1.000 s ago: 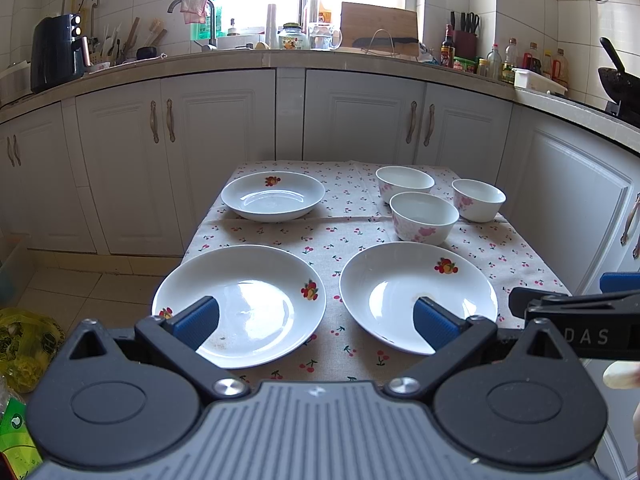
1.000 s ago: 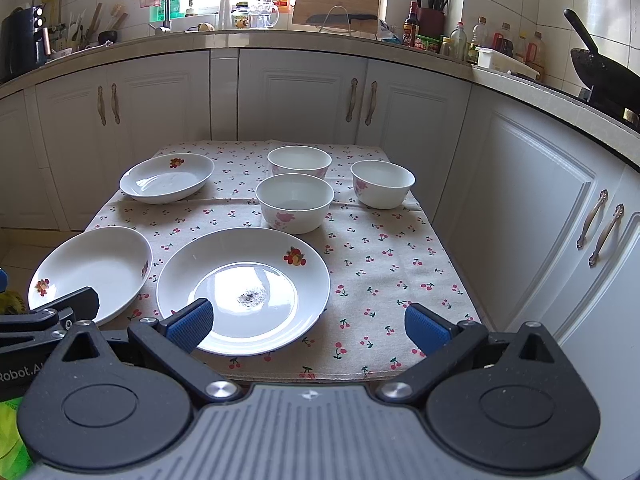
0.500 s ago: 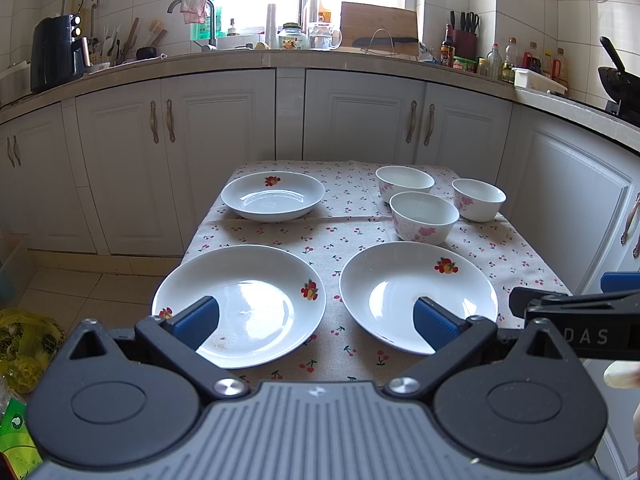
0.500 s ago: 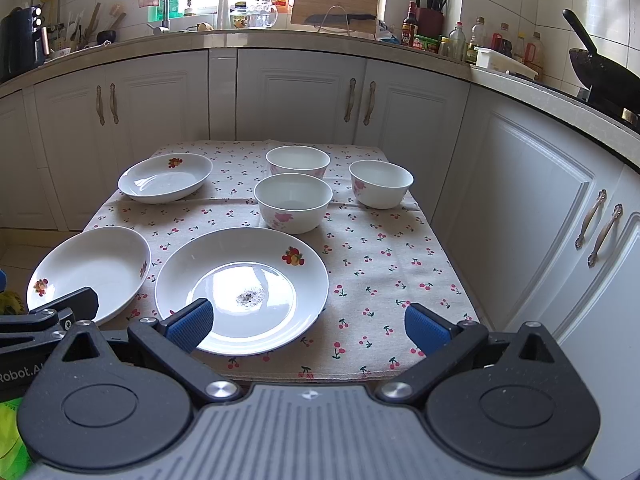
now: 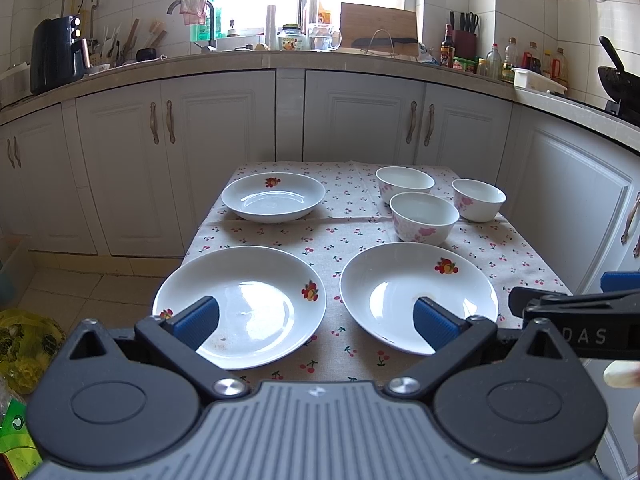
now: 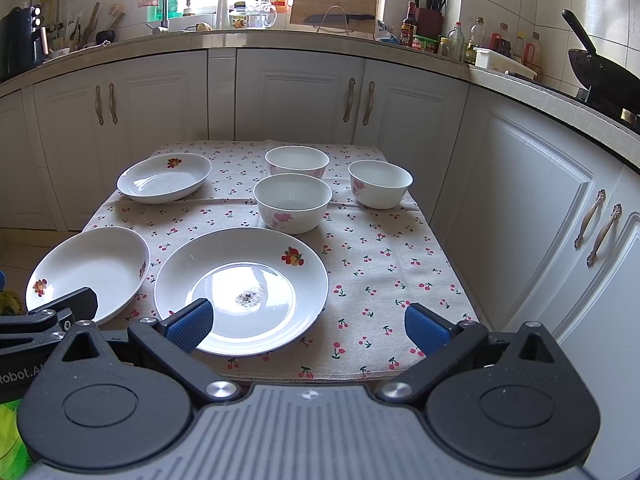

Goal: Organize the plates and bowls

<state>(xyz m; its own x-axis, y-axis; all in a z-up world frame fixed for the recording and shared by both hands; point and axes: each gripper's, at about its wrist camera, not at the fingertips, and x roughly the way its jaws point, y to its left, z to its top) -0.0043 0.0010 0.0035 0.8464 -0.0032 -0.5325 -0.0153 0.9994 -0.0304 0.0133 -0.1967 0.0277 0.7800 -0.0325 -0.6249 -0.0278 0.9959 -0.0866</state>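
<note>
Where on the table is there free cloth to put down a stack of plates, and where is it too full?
The widest bare cloth lies on the right side, bordered by the near right plate, the nearest bowl and the table's right edge. A narrower strip runs between the far plate and the bowls. The three bowls sit crowded; the two near plates nearly touch.

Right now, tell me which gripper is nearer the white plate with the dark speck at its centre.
Right. The right gripper sits open at the speckled plate's near rim, while the left gripper, also open, faces the neighbouring plate.
</note>
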